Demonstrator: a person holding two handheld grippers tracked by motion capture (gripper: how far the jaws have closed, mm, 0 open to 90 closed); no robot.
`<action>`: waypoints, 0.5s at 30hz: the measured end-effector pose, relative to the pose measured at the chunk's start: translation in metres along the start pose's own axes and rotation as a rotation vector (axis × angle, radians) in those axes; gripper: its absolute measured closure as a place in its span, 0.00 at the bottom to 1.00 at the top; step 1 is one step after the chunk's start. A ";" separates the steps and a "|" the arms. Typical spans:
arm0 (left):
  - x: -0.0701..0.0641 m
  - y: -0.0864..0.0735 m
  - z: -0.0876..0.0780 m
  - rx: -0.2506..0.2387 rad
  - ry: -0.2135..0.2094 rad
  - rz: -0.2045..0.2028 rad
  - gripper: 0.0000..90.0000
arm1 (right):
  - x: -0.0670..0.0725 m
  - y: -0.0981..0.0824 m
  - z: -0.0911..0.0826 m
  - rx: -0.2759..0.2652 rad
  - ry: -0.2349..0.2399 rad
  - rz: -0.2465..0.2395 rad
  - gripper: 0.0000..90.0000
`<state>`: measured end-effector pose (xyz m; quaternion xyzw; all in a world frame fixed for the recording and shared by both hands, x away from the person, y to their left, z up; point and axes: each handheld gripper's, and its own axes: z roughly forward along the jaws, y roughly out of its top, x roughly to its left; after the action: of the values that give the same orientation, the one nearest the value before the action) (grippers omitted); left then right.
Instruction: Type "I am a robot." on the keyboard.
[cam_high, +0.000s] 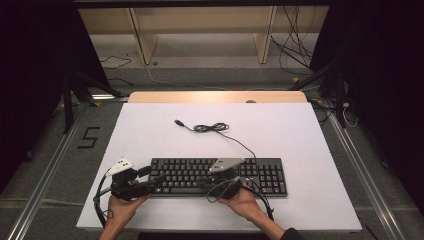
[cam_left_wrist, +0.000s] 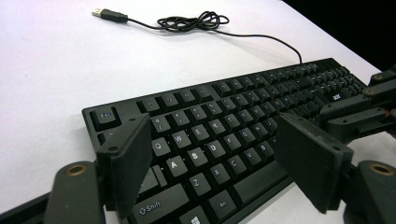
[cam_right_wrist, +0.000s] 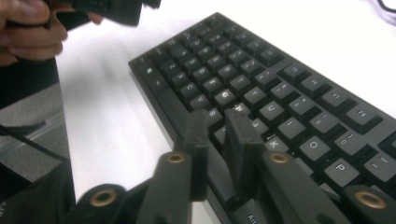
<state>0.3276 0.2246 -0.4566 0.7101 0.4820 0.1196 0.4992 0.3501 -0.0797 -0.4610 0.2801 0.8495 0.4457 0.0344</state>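
A black keyboard (cam_high: 265, 172) lies across the near part of the white table (cam_high: 150, 135). Its thin cable (cam_high: 212, 128) runs back to a loose coil and a USB plug (cam_high: 178, 122). My left gripper (cam_high: 152, 181) is at the keyboard's left end; in the left gripper view it (cam_left_wrist: 212, 135) stands open, jaws wide over the letter keys (cam_left_wrist: 224, 126) with nothing between them. My right gripper (cam_high: 203, 181) hovers over the middle keys, pointing left. In the right gripper view its (cam_right_wrist: 217, 121) jaws stand close together with a narrow gap, just above the keys (cam_right_wrist: 261, 79), holding nothing.
The right gripper's arm (cam_left_wrist: 364, 107) reaches in at the right of the left gripper view. A hand (cam_right_wrist: 28, 28) on the left gripper is at the top left of the right gripper view. Wooden legs (cam_high: 145, 40) and floor cables (cam_high: 295, 50) lie beyond the table.
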 end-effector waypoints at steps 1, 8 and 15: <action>0.000 0.000 0.000 -0.001 0.000 0.000 0.30 | 0.000 -0.001 0.001 0.006 -0.003 -0.004 0.94; 0.000 0.000 0.000 0.001 0.001 0.001 0.30 | 0.000 -0.006 0.010 0.055 -0.029 -0.014 1.00; 0.000 0.000 0.000 0.002 0.000 0.002 0.30 | 0.001 -0.008 0.014 0.068 -0.029 -0.020 1.00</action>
<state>0.3275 0.2243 -0.4569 0.7110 0.4814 0.1196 0.4984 0.3506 -0.0723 -0.4752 0.2791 0.8664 0.4121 0.0412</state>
